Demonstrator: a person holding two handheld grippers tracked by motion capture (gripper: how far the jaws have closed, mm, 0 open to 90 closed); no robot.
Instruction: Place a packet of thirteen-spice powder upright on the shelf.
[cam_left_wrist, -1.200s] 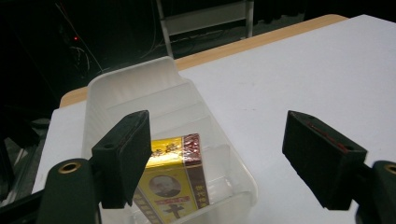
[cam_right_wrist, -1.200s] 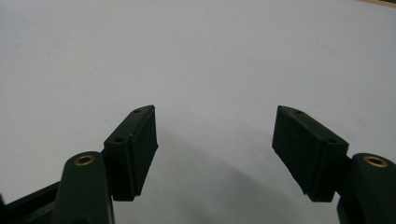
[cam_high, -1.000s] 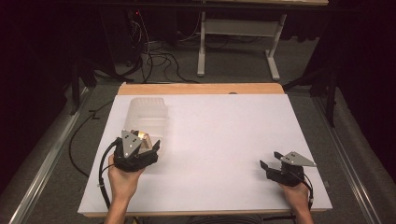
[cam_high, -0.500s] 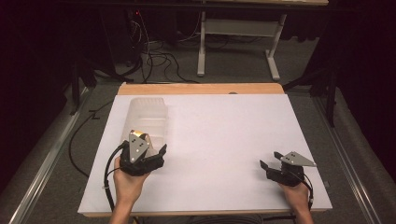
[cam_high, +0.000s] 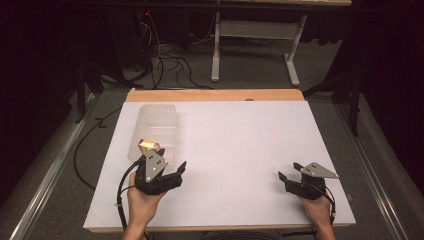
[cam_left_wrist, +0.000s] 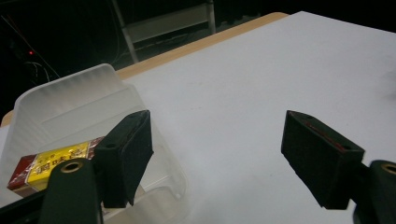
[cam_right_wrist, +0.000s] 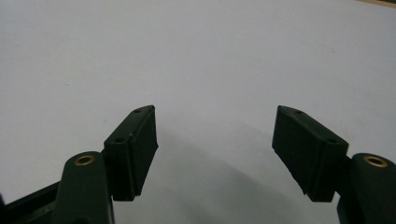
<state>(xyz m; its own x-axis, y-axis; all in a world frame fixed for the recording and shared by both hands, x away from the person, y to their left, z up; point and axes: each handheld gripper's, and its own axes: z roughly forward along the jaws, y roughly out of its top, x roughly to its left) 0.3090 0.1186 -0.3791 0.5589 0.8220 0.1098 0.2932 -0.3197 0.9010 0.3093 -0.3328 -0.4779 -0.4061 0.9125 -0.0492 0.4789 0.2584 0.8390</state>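
Now the left tool (cam_high: 172, 172) hovers just beside the near end of the clear plastic tray (cam_high: 159, 124), its jaws apart and grasping nothing, having just been closing. A yellow-and-red packet (cam_left_wrist: 53, 163) lies inside the tray. The right tool (cam_high: 289, 178) rests released on the white bench (cam_high: 240, 145).

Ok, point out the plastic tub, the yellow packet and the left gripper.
tub (cam_left_wrist: 70, 100), left gripper view, far inner wall.
packet (cam_left_wrist: 56, 161), left gripper view, yellow label face.
left gripper (cam_high: 172, 176), high view, between its fingertips.
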